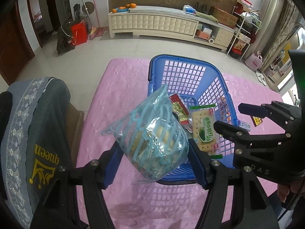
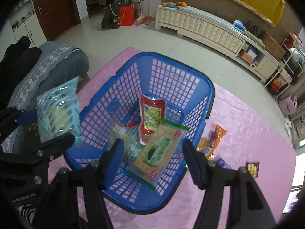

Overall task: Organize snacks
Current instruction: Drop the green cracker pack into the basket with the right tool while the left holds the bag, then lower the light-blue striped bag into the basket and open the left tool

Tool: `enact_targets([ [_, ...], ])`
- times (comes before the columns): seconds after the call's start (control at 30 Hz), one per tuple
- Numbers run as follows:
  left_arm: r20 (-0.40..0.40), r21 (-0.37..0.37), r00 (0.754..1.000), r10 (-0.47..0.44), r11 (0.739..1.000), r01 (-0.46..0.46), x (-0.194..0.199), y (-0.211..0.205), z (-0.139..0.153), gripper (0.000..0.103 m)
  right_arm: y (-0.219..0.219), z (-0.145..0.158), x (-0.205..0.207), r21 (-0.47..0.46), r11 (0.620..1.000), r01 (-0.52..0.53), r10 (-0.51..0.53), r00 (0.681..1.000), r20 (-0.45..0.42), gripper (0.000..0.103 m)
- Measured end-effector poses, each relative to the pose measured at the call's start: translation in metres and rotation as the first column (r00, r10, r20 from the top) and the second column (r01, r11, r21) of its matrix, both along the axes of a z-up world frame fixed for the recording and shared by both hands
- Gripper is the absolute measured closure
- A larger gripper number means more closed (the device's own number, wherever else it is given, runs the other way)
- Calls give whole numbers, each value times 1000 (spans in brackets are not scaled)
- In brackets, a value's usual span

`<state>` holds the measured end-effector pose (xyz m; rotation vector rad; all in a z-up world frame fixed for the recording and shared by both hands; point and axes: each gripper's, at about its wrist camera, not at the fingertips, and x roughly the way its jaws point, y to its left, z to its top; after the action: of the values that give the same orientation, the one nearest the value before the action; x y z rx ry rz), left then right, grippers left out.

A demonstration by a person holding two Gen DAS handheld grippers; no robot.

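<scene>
Currently the light-blue striped snack bag (image 1: 152,139) is clamped between the left gripper (image 1: 152,164) pads, held tilted in the air above the near-left rim of the blue basket (image 1: 183,72). Bag is clear plastic with pale yellow pieces visible inside.

Basket sits on the pink tablecloth (image 1: 118,103). Inside it: a green-and-white cracker pack (image 2: 158,152) leaning against the near wall, a red-and-green pouch (image 2: 151,118) behind it, and a clear packet of pale sticks (image 2: 120,133) at the left. A few smaller wrappers under those, too cluttered to tell apart.

Right gripper (image 2: 152,164) hovers over the basket's near end, jaws apart at a moderate gap, nothing between the pads. The cracker pack is below it, not touched.

On the cloth right of the basket: an orange snack pack (image 2: 213,143), a small blue packet (image 2: 223,163), a purple-and-yellow packet (image 2: 252,168).

Grey chair cover (image 1: 38,133) with gold "queen" print is left of the table. Cream TV cabinet (image 1: 156,23) stands along the far wall.
</scene>
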<state>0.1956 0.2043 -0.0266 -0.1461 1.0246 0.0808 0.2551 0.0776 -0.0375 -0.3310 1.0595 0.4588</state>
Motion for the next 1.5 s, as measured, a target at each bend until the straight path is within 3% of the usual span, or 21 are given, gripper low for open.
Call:
enact_targets([
  [0.6,10,37,997,-82,996,81,6,-51,12,39,-66,9,0,56,994,90,-88,995,-43,35],
  [1.0,-24,26,991,-132,991,133,29,-77,-9,39,-107,-5,7,92,981,174,-163,980,-114,35],
  [1.5,-110,-19,985,-134,991,133,41,-71,-45,38,-105,-28,18,72,980,187,-173,970,-169,35],
])
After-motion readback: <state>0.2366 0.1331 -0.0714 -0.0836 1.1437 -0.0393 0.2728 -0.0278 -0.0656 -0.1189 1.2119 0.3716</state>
